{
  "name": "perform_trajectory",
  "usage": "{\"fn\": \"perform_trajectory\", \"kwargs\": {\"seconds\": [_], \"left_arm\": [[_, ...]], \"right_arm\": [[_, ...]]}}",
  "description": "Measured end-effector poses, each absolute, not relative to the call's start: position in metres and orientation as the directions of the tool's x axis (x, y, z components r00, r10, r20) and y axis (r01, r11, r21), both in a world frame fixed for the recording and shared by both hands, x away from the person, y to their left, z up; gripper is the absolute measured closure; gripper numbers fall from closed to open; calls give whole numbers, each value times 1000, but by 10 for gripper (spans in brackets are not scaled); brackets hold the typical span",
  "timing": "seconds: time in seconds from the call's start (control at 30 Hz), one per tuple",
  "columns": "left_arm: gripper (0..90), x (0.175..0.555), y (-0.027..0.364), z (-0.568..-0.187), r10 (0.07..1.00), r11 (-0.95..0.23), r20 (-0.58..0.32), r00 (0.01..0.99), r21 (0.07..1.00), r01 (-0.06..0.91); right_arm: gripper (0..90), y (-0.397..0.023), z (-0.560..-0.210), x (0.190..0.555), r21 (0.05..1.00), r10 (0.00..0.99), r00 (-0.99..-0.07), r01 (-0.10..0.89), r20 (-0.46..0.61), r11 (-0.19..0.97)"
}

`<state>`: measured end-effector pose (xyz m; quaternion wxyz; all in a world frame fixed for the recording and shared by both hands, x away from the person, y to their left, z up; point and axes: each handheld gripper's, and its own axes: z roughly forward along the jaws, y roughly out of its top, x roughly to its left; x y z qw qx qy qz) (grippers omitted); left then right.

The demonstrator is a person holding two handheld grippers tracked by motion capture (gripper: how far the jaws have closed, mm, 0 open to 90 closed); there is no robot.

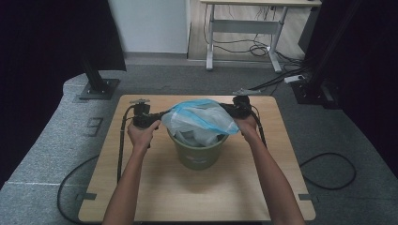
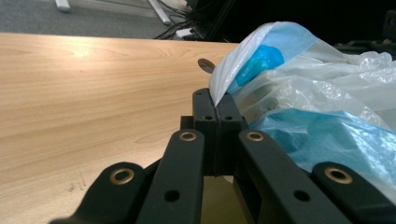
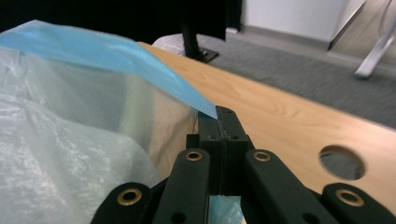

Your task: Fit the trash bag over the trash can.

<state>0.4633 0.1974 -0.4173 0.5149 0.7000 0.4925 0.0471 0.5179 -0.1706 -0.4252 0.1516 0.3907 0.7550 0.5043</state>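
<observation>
Two bare arms come in from the bottom of the high view. In the middle of the wooden tabletop [image 1: 150,187] stands a green bin [image 1: 199,151]. A thin bag [image 1: 202,118], clear with a blue edge, sits in its mouth and puffs up above it. The left claw [image 1: 157,115] is pinched tight on the bag's edge at the left. The right claw [image 1: 230,110] is pinched tight on the blue edge at the right. Far back, at the top, stands a desk [image 1: 244,23] with cables under it.
</observation>
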Motion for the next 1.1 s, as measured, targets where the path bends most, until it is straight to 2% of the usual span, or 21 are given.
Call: {"fn": "perform_trajectory", "kwargs": {"seconds": [0.17,0.53,0.73,0.8,0.97,1.1], "left_arm": [[898,468,195,-420,741,26,-456,494,753,657],[898,472,193,-432,756,7,-465,460,710,704],[898,469,195,-441,731,9,-486,479,709,705],[897,468,192,-440,726,0,-481,492,716,698],[897,466,191,-435,719,2,-475,507,731,682],[897,465,193,-432,720,7,-472,509,738,675]], "right_arm": [[889,-170,-432,522,857,733,-640,490,230,159],[889,-164,-448,526,795,762,-615,558,204,238],[888,-176,-458,525,794,752,-601,581,270,179],[834,-182,-456,523,811,757,-580,574,303,115],[619,-203,-440,518,861,808,-494,507,321,-32],[559,-225,-425,513,883,811,-462,449,360,-136]]}}
